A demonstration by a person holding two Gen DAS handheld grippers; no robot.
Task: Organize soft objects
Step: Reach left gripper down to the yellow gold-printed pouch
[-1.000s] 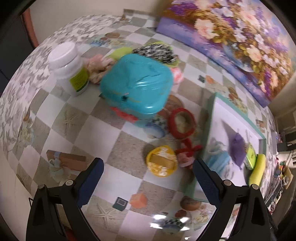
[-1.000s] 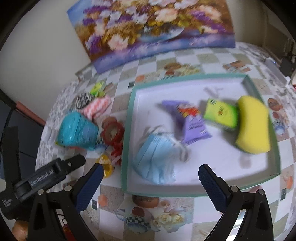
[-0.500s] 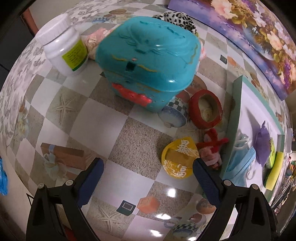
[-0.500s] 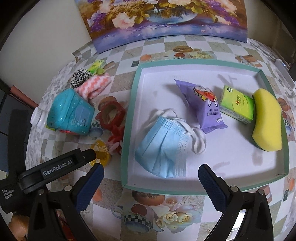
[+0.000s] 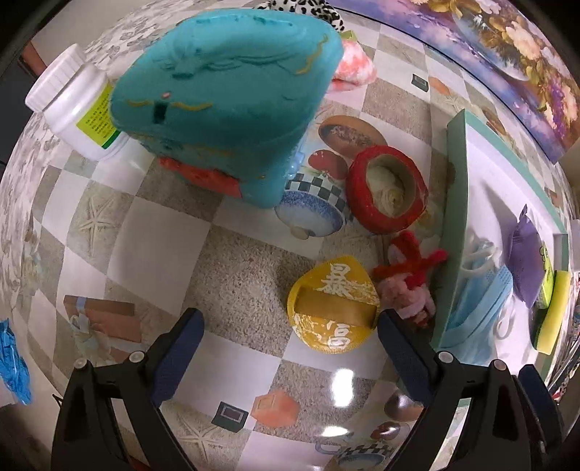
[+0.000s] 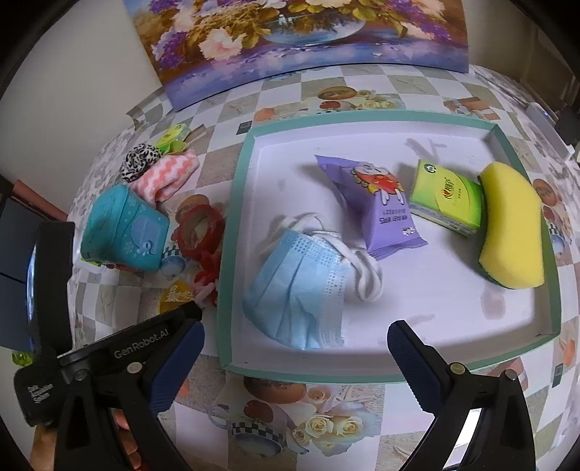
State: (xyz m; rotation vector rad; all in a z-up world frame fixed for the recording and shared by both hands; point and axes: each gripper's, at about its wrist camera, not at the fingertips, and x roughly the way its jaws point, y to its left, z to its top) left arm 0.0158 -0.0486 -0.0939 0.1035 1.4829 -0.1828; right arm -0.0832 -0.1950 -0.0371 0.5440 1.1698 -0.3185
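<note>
L gripper (image 5: 288, 338) nearest action, fingers spread wide, holding nothing. Yellow pad (image 5: 333, 303) lies just ahead, between fingertips but toward R finger; brown strap across it runs left-right, roughly along closing line. Red-pink fuzzy toy (image 5: 407, 280) just right of pad, touching tray wall (image 5: 453, 232), long axis near-far. R gripper (image 6: 293, 342) also released, empty, over tray near mask (image 6: 297, 286). Farther: teal box (image 5: 224, 94), pink cloth (image 6: 166, 177).

I see a glossy checkered tablecloth (image 6: 232, 108) below, a floral painting (image 6: 290, 32) leaning on the plain cream wall (image 6: 72, 72) at top.
</note>
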